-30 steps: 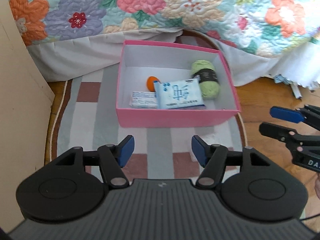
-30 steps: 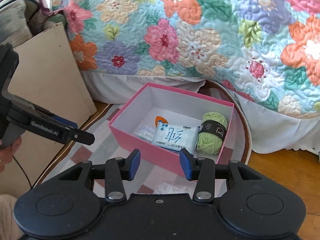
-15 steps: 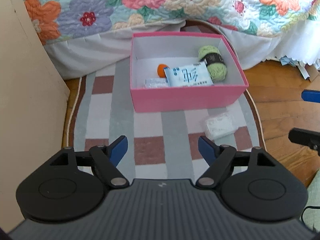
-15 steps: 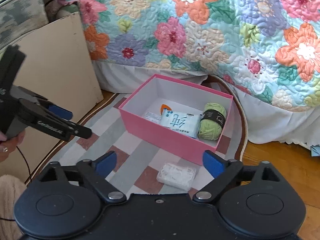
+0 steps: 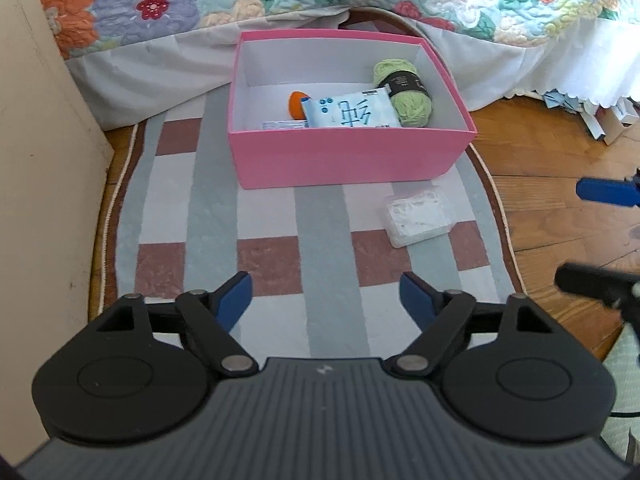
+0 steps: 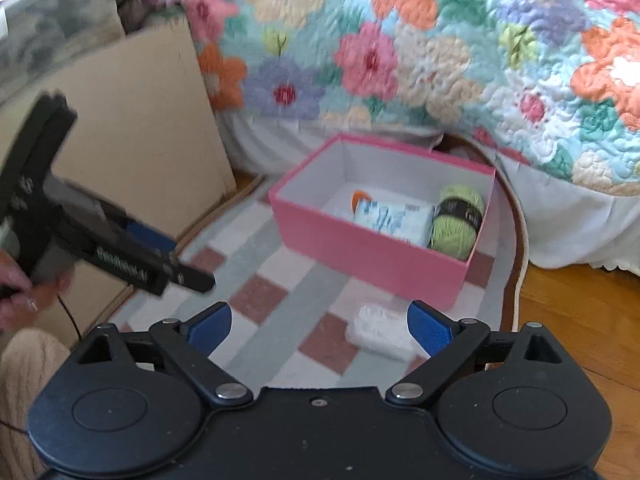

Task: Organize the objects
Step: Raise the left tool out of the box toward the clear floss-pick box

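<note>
Packed: green yarn [image 5: 404,92], blue packet [image 5: 350,112], orange item [image 5: 297,104] inside pink box [image 5: 352,158]
Left: clear packet [image 5: 420,214] on rug [image 5: 172,184], near box front
Left gripper [image 5: 325,300]: wide, empty
Right gripper [image 6: 320,326]: wide, empty

The near wall of the pink box [image 5: 348,156] is hiding the lower part of a small white packet [image 5: 285,124]; the blue-printed pack [image 5: 350,111] is covering most of an orange object [image 5: 296,105], so its kind is staying unclear; the right gripper [image 5: 600,236] is running off the frame at 3 o'clock, only its finger ends showing; the right wrist view is smearing throughout, and the clear packet [image 6: 382,332] at 6 o'clock of the box is reading as a pale blur, perhaps holding small white pieces; the printing on the green yarn [image 6: 458,222] is too small to read.
</note>
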